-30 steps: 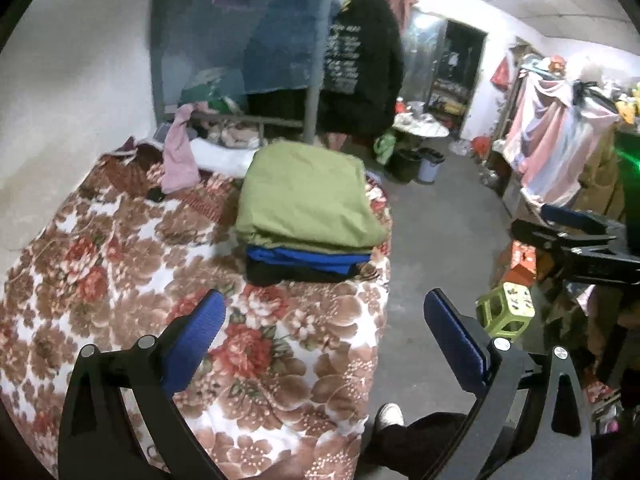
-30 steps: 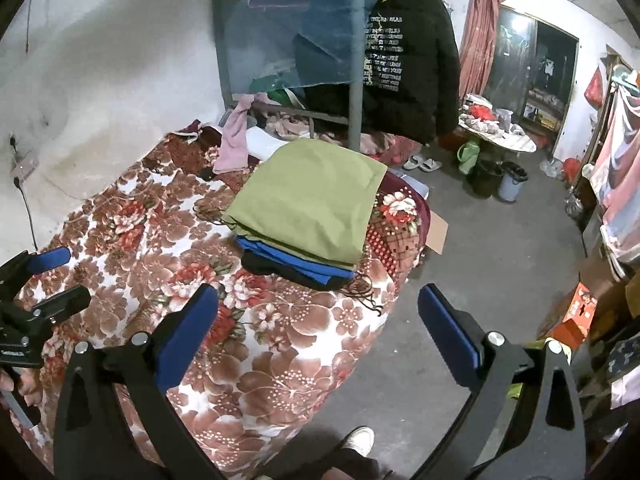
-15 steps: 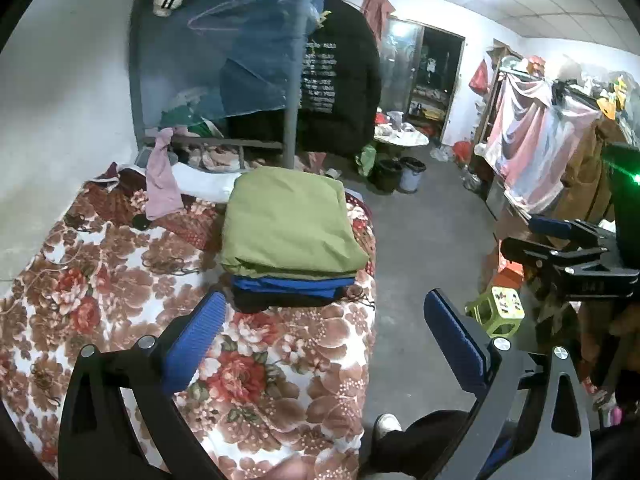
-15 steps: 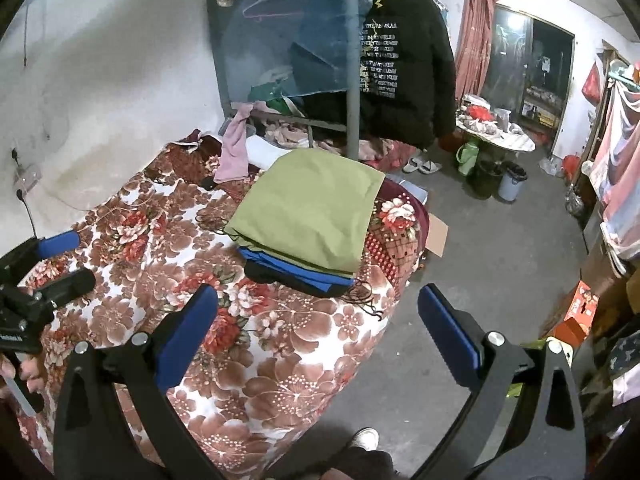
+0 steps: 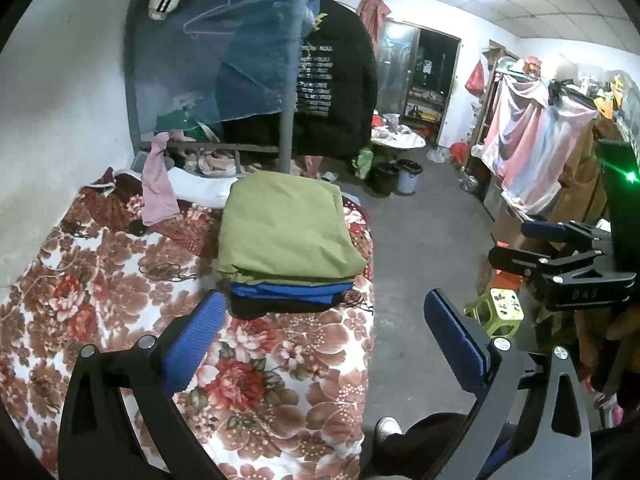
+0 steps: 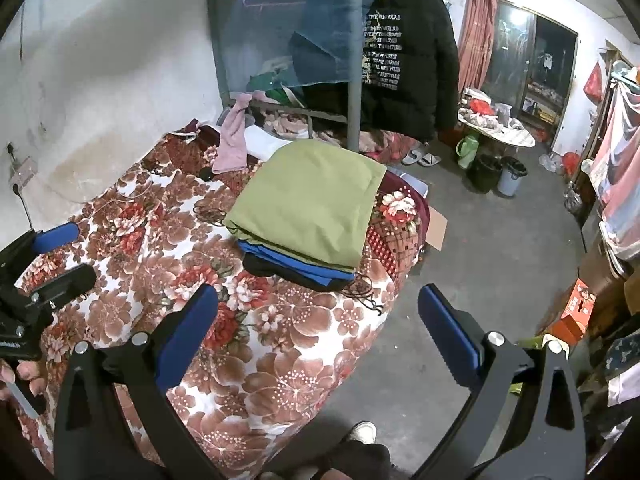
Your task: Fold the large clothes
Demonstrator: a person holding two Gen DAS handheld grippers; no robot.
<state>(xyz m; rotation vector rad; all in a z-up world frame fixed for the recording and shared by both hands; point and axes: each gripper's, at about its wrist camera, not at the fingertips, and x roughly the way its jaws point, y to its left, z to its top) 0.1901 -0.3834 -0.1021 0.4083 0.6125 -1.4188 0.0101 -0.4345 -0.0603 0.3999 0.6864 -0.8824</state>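
Note:
A stack of folded clothes lies on the floral bed (image 5: 100, 300), near its right edge. A green folded garment (image 5: 284, 228) is on top, a blue one (image 5: 288, 290) and a black one (image 5: 256, 306) under it. The stack also shows in the right wrist view, with the green garment (image 6: 312, 200) on top. My left gripper (image 5: 320, 312) is open and empty, held back above the bed's near end. My right gripper (image 6: 318, 308) is open and empty over the bed's right edge. The right gripper also shows at the left wrist view's right side (image 5: 560, 256).
A pink cloth (image 5: 158, 184) hangs from the bed frame at the far end. A black jacket (image 5: 336, 80) hangs on a pole behind the bed. Bins (image 5: 394, 176), a green stool (image 5: 500, 308) and a rack of hanging clothes (image 5: 528, 152) stand on the concrete floor to the right.
Both grippers have pulled back and up a little from the stack, which now sits lower and smaller in view. Jaws stayed open.

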